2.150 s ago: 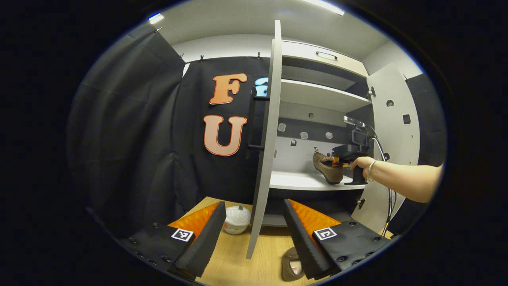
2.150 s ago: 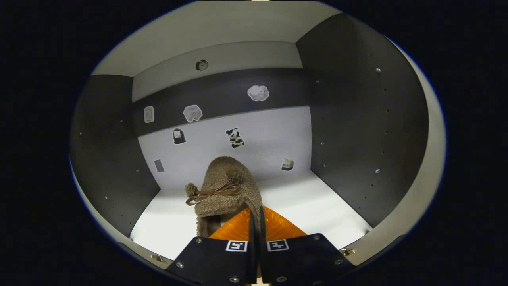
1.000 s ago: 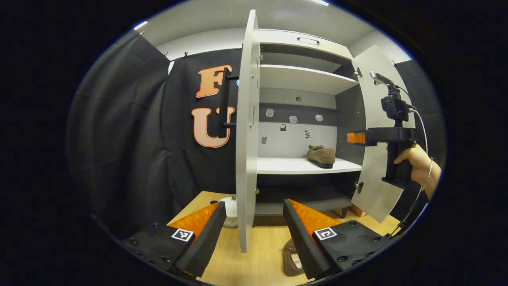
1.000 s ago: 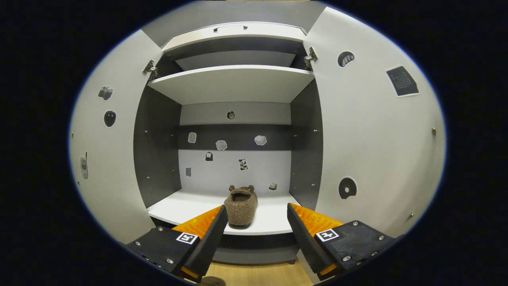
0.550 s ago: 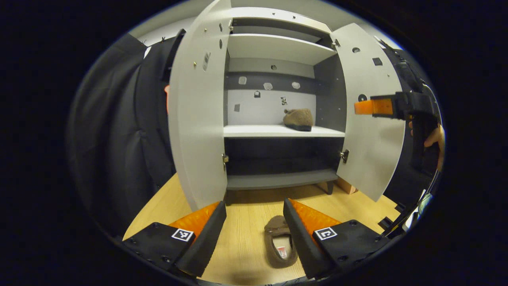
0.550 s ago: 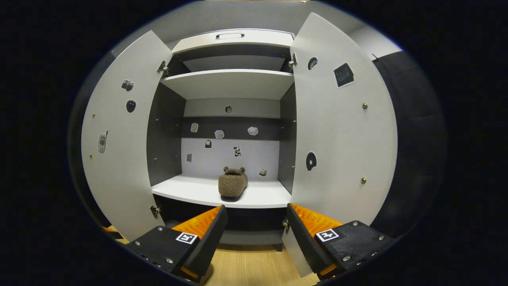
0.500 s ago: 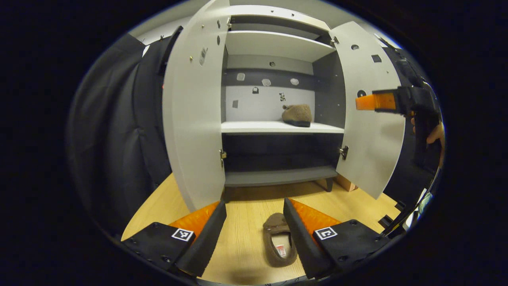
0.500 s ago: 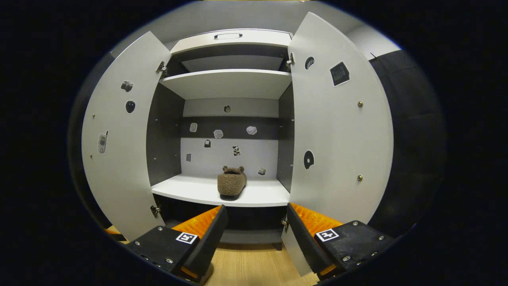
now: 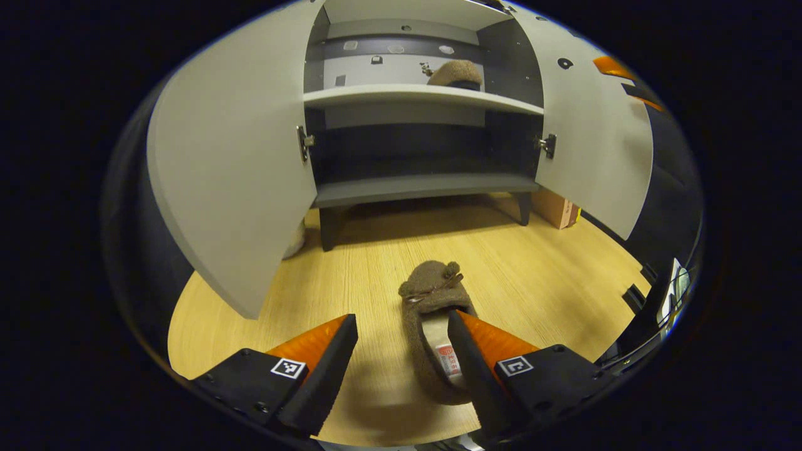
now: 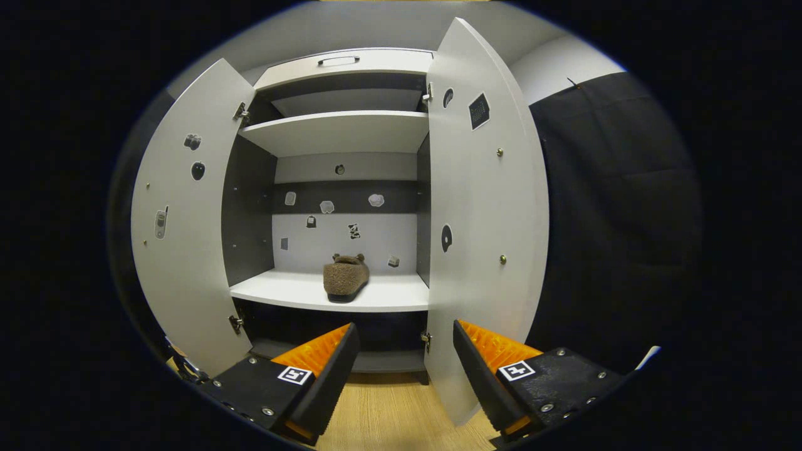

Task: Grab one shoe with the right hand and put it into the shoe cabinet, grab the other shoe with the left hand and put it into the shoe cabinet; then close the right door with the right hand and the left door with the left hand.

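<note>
A brown fuzzy shoe (image 9: 431, 326) lies on the wooden floor (image 9: 532, 275), toe toward the shoe cabinet (image 9: 426, 185). My left gripper (image 9: 401, 360) is open just above the shoe's heel end, its right finger (image 9: 482, 351) over the shoe's opening. The other brown shoe (image 10: 344, 277) (image 9: 456, 73) rests on the cabinet's white shelf (image 10: 301, 289). Both doors, the left door (image 9: 232, 163) (image 10: 182, 238) and the right door (image 9: 595, 131) (image 10: 482, 213), stand open. My right gripper (image 10: 401, 369) is open, held back from the cabinet with nothing between its fingers. Part of the right gripper (image 9: 617, 69) shows at the top right of the left gripper view.
A dark lower shelf (image 9: 426, 185) sits under the white one on short legs. A small cardboard box (image 9: 557, 210) stands on the floor behind the right door. A white round object (image 9: 294, 241) peeks from behind the left door. Black cloth hangs on both sides.
My left gripper has tilted down and come close over the shoe on the floor. My right gripper let go of its shoe on the shelf, drew back and shifted right.
</note>
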{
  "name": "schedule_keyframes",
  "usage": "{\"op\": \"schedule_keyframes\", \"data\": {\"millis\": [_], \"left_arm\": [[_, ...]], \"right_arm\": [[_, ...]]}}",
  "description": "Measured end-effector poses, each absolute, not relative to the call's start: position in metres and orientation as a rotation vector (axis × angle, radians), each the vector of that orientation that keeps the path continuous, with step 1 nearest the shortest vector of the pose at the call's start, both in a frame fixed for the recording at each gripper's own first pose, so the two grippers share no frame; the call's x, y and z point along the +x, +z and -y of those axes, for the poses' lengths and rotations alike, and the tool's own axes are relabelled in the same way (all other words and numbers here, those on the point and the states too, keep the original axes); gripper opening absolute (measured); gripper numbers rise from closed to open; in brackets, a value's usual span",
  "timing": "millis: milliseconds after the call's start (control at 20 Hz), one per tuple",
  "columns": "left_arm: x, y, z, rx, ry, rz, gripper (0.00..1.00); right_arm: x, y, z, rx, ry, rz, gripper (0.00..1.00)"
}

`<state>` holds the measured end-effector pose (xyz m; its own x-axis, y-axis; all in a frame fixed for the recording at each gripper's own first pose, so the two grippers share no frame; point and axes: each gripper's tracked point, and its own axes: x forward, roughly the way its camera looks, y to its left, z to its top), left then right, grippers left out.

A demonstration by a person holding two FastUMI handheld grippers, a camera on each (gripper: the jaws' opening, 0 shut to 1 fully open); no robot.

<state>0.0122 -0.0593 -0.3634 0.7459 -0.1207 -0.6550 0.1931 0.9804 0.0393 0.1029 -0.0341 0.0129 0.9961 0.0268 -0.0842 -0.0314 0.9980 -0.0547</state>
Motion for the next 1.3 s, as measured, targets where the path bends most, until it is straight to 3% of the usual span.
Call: {"op": "schedule_keyframes", "data": {"millis": [300,400,500,550,650,750,900,1250,1300], "left_arm": [[0.013,-0.412,0.056,0.063,-0.169,-0.861,0.96],[0.015,-0.423,0.059,0.044,-0.184,-0.878,0.86],[0.015,-0.428,0.072,-0.01,-0.214,-0.903,0.73],[0.013,-0.429,0.074,-0.012,-0.218,-0.932,0.54],[0.017,-0.428,0.067,0.027,-0.189,-0.982,0.36],[0.024,-0.428,0.064,0.01,-0.172,-1.006,0.09],[0.01,-0.406,0.062,-0.013,-0.158,-1.046,0.07],[0.012,-0.298,0.064,-0.073,-0.177,-0.972,0.07],[0.014,-0.283,0.063,-0.075,-0.174,-0.958,0.07]], "right_arm": [[0.097,0.009,0.046,-0.049,0.026,-0.097,0.92],[0.097,0.01,0.047,-0.052,0.034,-0.093,0.93],[0.096,0.012,0.045,-0.058,0.043,-0.087,0.93],[0.095,0.012,0.044,-0.059,0.048,-0.086,0.93],[0.096,0.013,0.042,-0.058,0.058,-0.085,0.93],[0.097,0.012,0.039,-0.052,0.07,-0.086,0.93],[0.098,0.011,0.036,-0.051,0.084,-0.084,0.93],[0.104,-0.005,0.019,-0.017,0.128,-0.098,0.93],[0.105,-0.009,0.016,-0.006,0.138,-0.103,0.88]]}}
